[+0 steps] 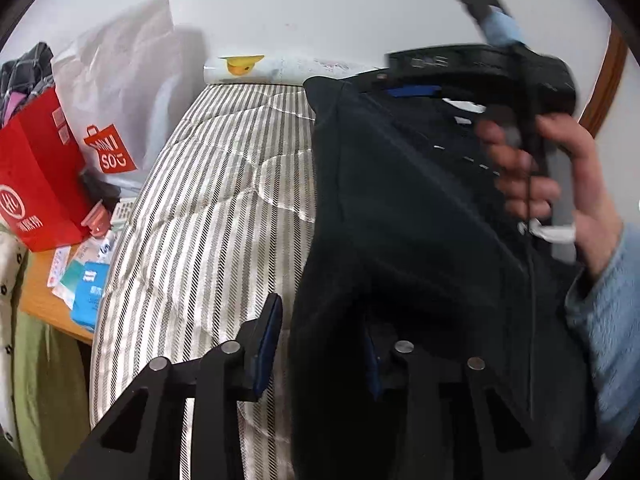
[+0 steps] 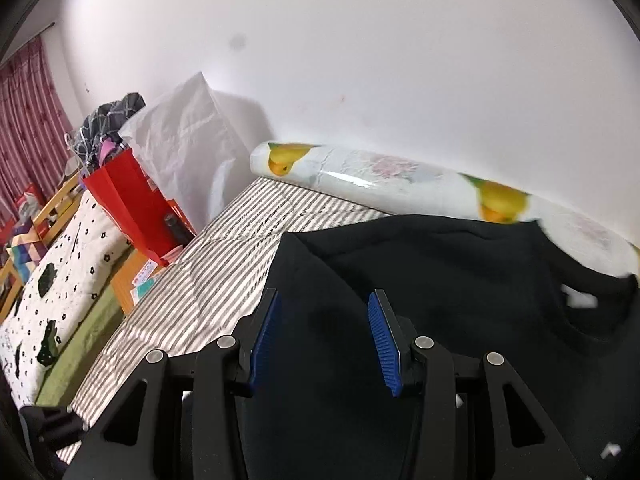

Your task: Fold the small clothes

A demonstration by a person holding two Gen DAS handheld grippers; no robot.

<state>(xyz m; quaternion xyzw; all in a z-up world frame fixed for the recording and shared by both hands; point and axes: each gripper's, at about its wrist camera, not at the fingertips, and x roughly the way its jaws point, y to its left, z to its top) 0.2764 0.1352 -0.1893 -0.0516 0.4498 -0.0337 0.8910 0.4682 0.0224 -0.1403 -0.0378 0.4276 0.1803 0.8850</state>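
The left claw has its pads apart; the right pad is largely hidden behind a fold of the dark garment, which hangs between the pads, so whether the cloth touches them cannot be determined. The right claw also stands with its pads apart, both blue pads visible, above the garment; contact with the cloth cannot be confirmed. In the left wrist view the right claw's body appears blurred at the garment's upper edge, held by the right hand; its pads are not visible there. The garment is raised over the striped bed, its lower part cut off by the frame edge. Small white marks on the cloth are too blurred to read. A printed roll lies along the wall behind the bed. Beside the bed, a red bag holds a checked item; its remaining contents are hidden. A white bag stands behind it. Small packets lie on a wooden table.
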